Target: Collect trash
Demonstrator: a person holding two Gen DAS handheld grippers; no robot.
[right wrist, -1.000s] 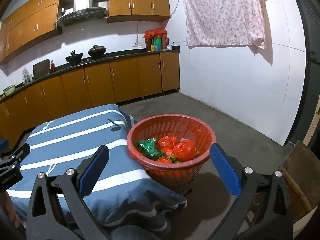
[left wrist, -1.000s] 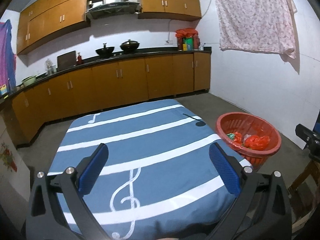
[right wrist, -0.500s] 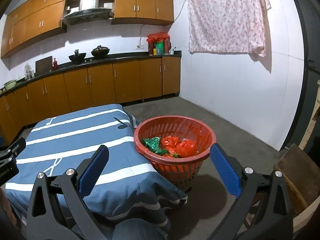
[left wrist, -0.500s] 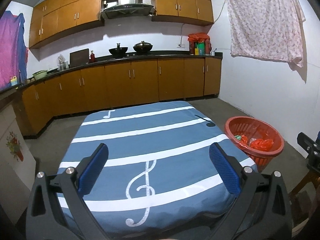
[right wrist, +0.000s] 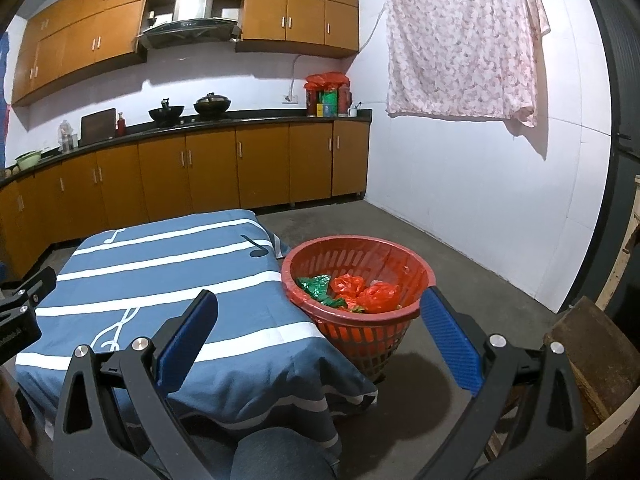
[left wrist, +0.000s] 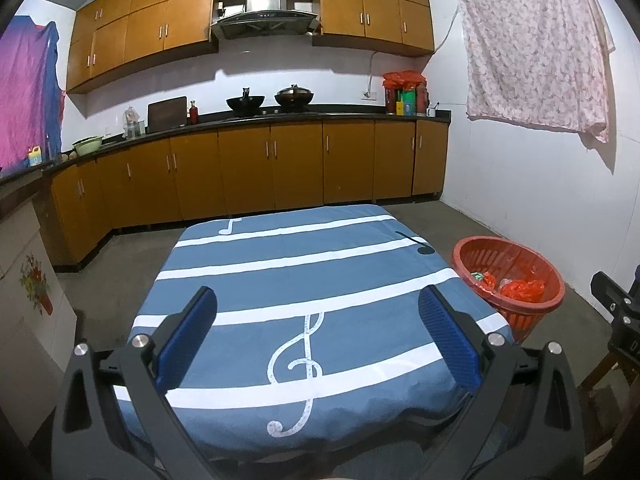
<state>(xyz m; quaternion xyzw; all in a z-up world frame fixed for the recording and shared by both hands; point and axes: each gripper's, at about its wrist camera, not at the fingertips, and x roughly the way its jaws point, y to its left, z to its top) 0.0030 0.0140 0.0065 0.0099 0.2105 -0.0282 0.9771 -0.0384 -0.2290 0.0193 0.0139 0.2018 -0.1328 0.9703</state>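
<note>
A red plastic basket (right wrist: 416, 264) (left wrist: 556, 276) stands on the floor by the table's right side. Inside lie crumpled red bags (right wrist: 374, 296) (left wrist: 520, 290) and a green wrapper (right wrist: 316, 285). The table is covered by a blue cloth with white stripes and music notes (left wrist: 304, 276) (right wrist: 160, 272); nothing lies on it. My left gripper (left wrist: 318, 334) hangs open over the cloth's near edge, holding nothing. My right gripper (right wrist: 318, 334) is open near the basket's front, also holding nothing.
Wooden kitchen cabinets (left wrist: 272, 168) with a dark counter line the back wall, with pots (left wrist: 294, 97) on the stove. A pink floral sheet (left wrist: 536, 44) hangs on the right wall. A wooden stool (right wrist: 592, 356) stands at the right. A person's knee (right wrist: 280, 456) shows below.
Both grippers have drawn back and risen, so the table and basket look smaller and farther away. Both stay open throughout.
</note>
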